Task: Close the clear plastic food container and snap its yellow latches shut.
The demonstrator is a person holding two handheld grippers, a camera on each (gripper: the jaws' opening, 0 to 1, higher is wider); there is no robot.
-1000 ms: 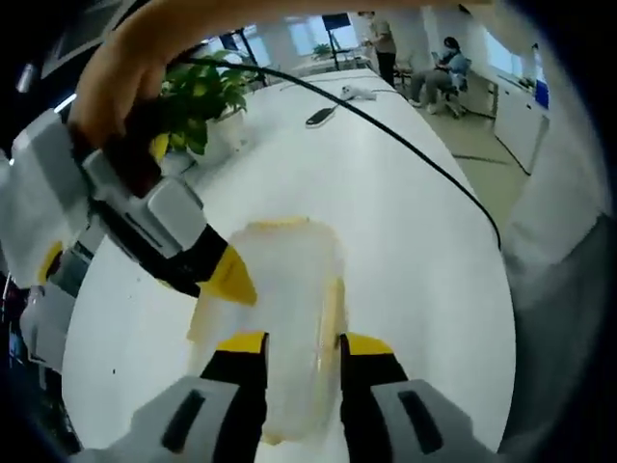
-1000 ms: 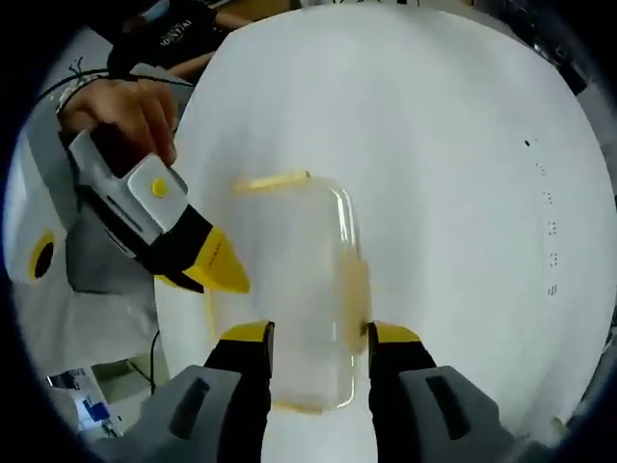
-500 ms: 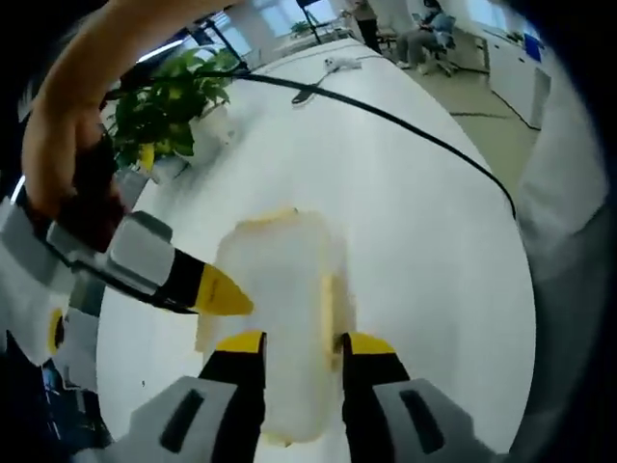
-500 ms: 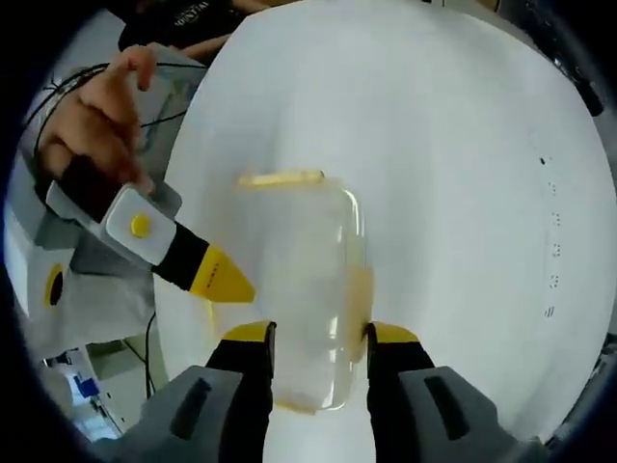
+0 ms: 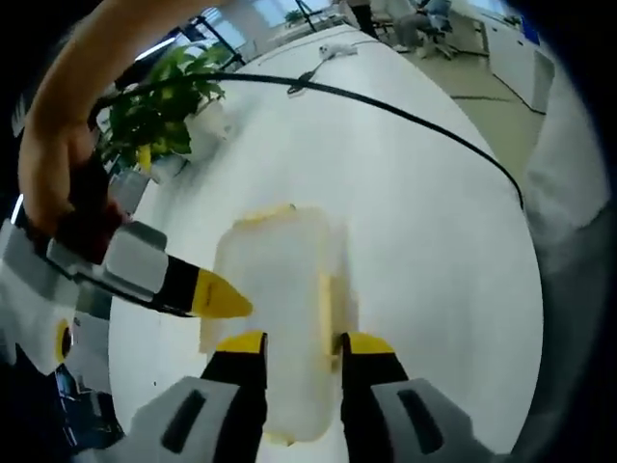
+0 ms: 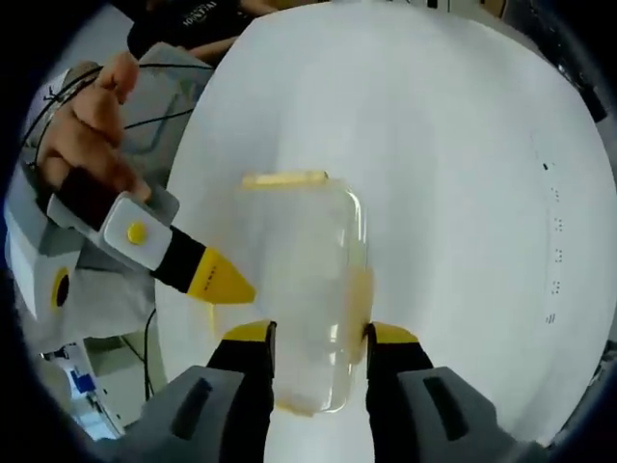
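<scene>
The clear container [image 5: 280, 318] lies on the white worktop [image 5: 424, 241], both hand-held grippers standing released over it: left [image 5: 301, 343], right [image 6: 318, 334]. The left gripper view adds a potted plant [image 5: 159, 111] and a black cable [image 5: 405, 121] far off. Since a second ago the container hasn't moved; the other gripper's yellow tip sits just left of it.

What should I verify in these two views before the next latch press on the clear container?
1. Lid on the container: looks seated flat; ok.
2. Far-end yellow latch: blurred, so whether it is snapped down is unclear; cannot tell.
3. Side yellow latch: same blur; cannot tell.
4. Right gripper: jaws apart over the container's near end; ok.
5. Left gripper: jaws apart; in the right gripper view its yellow tip sits at the container's other long side, contact unclear; cannot tell.
6. Black cable and potted plant: lying well away from the container on the table; ok.
</scene>
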